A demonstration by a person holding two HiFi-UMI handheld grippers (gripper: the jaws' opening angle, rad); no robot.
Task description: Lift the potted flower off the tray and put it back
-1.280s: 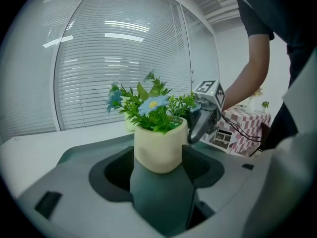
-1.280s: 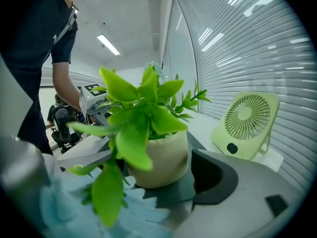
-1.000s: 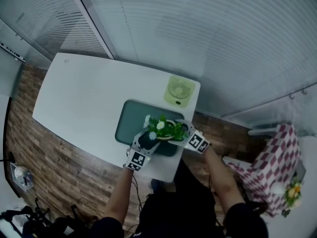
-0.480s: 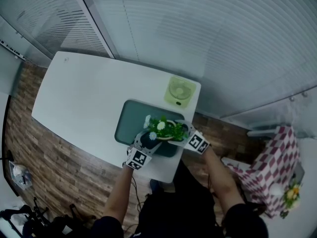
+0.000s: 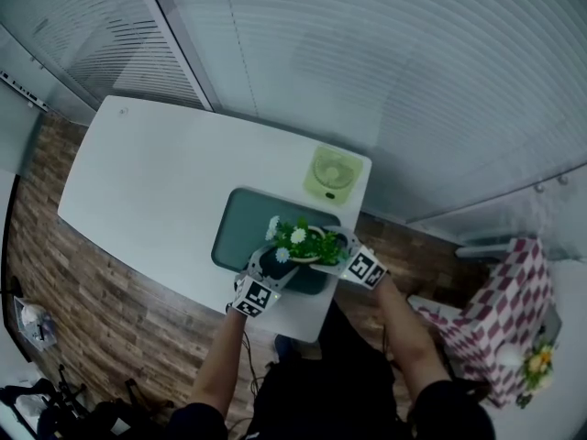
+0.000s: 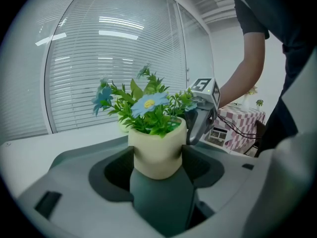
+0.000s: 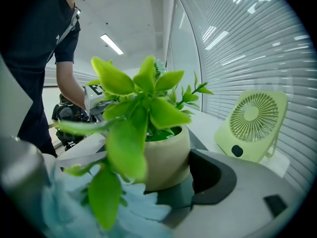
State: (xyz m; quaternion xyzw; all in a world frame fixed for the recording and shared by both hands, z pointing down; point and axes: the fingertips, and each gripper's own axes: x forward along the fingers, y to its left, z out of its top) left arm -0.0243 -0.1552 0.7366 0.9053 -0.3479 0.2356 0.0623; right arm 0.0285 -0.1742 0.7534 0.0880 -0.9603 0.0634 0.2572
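left gripper (image 6: 157, 168) is clamped on the potted flower (image 6: 156, 150): both dark pads (image 6: 116, 170) press the cream pot's wall low down, at its 9 and 3 o'clock in that gripper's view. the right gripper (image 7: 153, 175) is closed round the same pot. its one visible pad lies against the wall at 3 o'clock, and the other is behind leaves and a pale bloom, so i judge it gripping too, not seen outright.

in the head view the pot stands over the near part of the dark green tray (image 5: 237, 220). the left gripper reaches it from about 7 o'clock and the right from about 4 o'clock. i cannot tell whether the base rests on the tray or is raised off it. a pale green fan (image 5: 332, 170) stands on the white table (image 5: 147, 177) at the tray's 1 o'clock.

the pot looks small, stiff and smooth, probably light, and its rounded wall may slip under a weak squeeze. the stems and blue flowers are soft and give no hold. the wall below the rim, where the pads sit now, is the right place to hold it. keeping it upright should matter more than force.
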